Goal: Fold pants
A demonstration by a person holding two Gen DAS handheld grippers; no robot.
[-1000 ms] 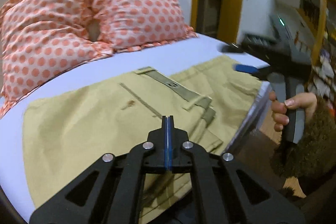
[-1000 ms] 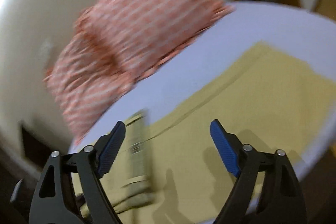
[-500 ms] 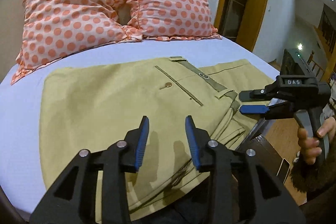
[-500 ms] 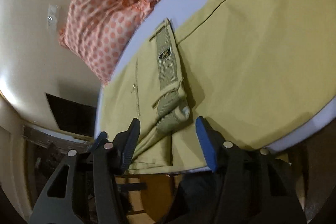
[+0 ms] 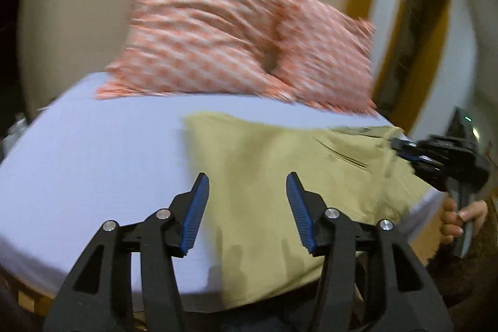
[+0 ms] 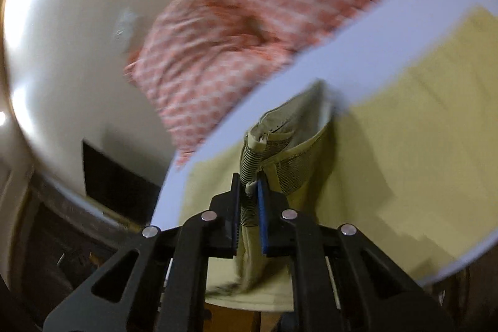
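The khaki pants (image 5: 280, 176) are spread flat on the bed (image 5: 102, 151), covering the right half of the sheet as the left wrist camera sees it and running down to the near edge, where a bit of fabric hangs over. Their left edge runs in a fairly straight line from mid-bed toward the near edge. Over at the right edge of the bed the waistband end (image 6: 280, 151) is lifted off the sheet and stands up in a bunched fold, ribbed elastic lining facing the right wrist camera, while the rest of the cloth lies flat on the sheet.

The right gripper (image 6: 249, 207) is clamped onto that waistband, blue pads pressed nearly together with the striped band and a small white tab squeezed between them. You can also catch it from the left camera, at the far right of the pants, with the person's hand (image 5: 460, 217) wrapped around its handle just off the bed edge.

The left gripper (image 5: 246, 198) is spread wide and holds nothing. It hovers over the near part of the bed, straddling the left edge of the pants: one finger over bare sheet, the other over khaki. Can't tell if the fingertips touch the cloth.

Further out, two orange polka-dot pillows (image 5: 218, 42) lean side by side against the wall at the head of the bed, well apart from the pants, with a strip of pale lavender sheet between. Both views are pretty motion-blurred. A yellow-framed doorway (image 5: 414, 52) sits past the far right corner of the bed.
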